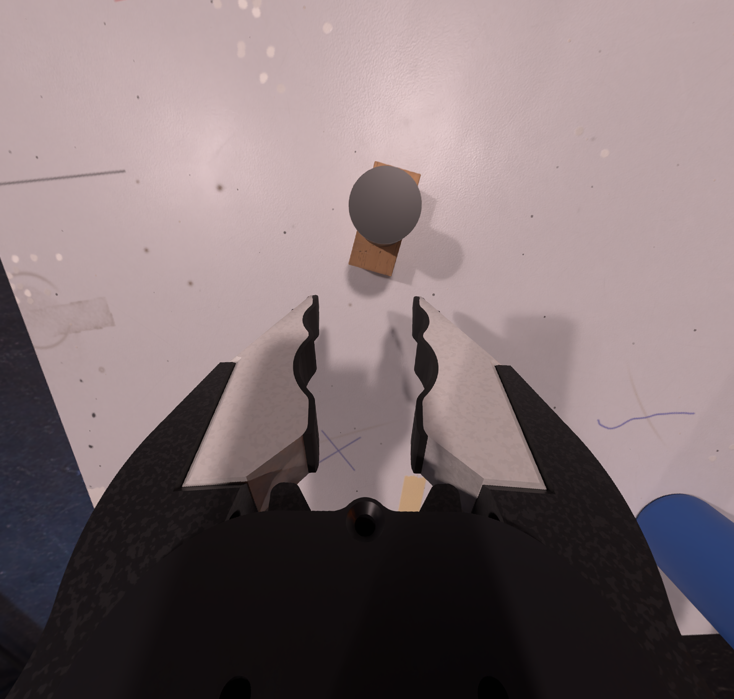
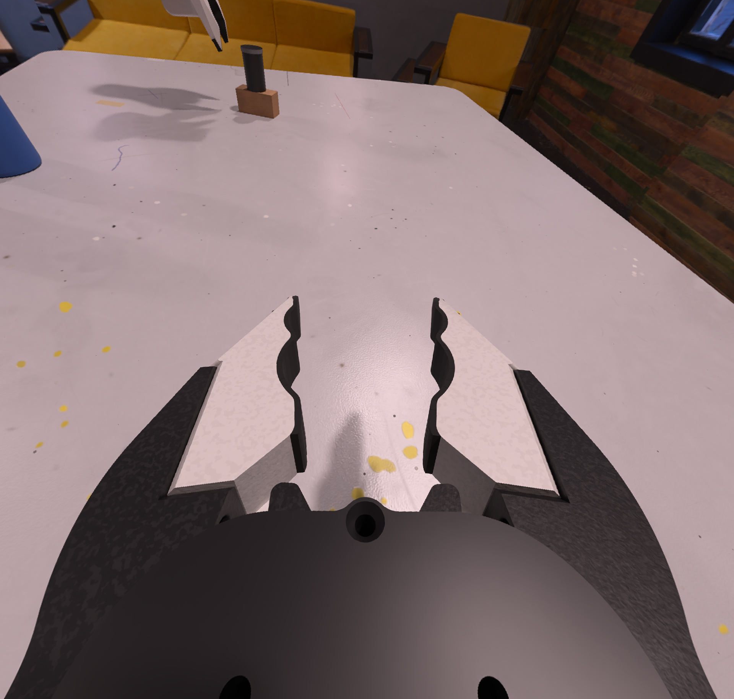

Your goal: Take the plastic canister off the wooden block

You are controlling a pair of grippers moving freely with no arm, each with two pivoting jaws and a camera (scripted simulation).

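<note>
Now canister [image 1: 384, 204] upright on block [image 1: 373, 258], below open left tool [image 1: 365, 302].

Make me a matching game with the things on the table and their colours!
Things:
1. canister
2. block
3. cone
4. sofa

Colours:
A. yellow
B. blue
C. dark grey
D. light brown

Pairs: 1-C, 2-D, 3-B, 4-A. The sofa is behind the table, not on it.
</note>
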